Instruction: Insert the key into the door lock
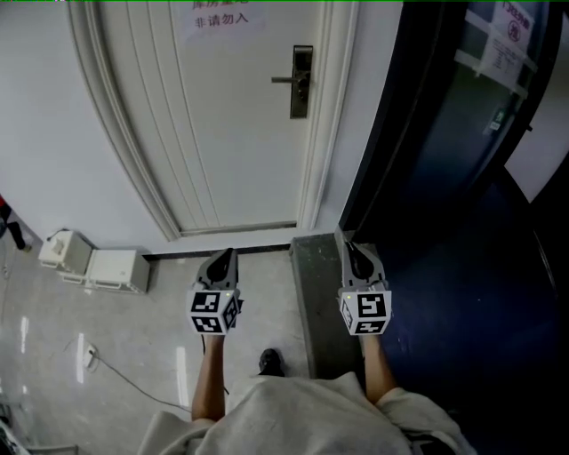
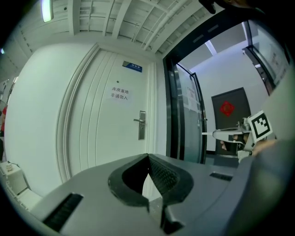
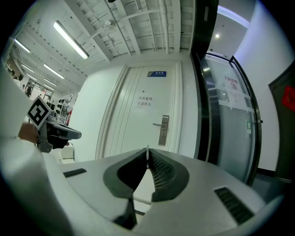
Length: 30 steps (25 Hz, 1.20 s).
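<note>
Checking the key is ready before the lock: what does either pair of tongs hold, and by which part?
Right tongs pinch a thin key edge-on at their tips; the gripped part is hidden. Left tongs hold nothing.

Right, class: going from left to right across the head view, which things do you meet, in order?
In order: white boxes on the floor → left gripper → door lock → right gripper → dark glass door.

Probably an office corridor: white door (image 1: 222, 133) with paper notice (image 1: 220, 18), glass partition (image 3: 230, 124), ceiling strip lights (image 3: 70, 40), glossy tiled floor (image 1: 53, 355).
</note>
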### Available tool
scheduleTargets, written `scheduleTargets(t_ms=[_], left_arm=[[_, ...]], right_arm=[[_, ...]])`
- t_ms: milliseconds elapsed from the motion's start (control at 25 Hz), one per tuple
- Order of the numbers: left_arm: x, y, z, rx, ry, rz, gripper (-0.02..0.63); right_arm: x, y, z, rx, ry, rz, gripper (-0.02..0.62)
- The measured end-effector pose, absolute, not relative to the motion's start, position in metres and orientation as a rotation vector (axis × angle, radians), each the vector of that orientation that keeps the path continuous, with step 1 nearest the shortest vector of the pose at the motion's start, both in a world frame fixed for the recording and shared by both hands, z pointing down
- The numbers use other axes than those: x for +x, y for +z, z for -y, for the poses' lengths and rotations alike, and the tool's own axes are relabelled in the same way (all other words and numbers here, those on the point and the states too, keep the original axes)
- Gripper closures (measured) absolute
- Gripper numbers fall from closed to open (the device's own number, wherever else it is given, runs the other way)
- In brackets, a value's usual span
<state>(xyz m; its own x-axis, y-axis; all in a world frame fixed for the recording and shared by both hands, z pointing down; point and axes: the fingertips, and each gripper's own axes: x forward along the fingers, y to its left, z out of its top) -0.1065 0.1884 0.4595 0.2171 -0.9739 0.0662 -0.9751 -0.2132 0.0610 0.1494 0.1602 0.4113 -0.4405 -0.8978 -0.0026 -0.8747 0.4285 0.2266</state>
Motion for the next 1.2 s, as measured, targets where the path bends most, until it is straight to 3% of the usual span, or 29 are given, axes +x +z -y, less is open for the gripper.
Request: scheduleTargets(t_ms=[440,1200], left_arm=[[-0.16,0.46,-0.054,2.413,0.026,1.84,0.589],[-0.155,0.487,0.062,2.421,0.087,1.806,0.589]], right_arm=[[0.092,0.408,-0.042,1.604,-0.297,2.502,0.566],[0.088,0.45,0.074,1.586,-0.2,2.493,0.566]])
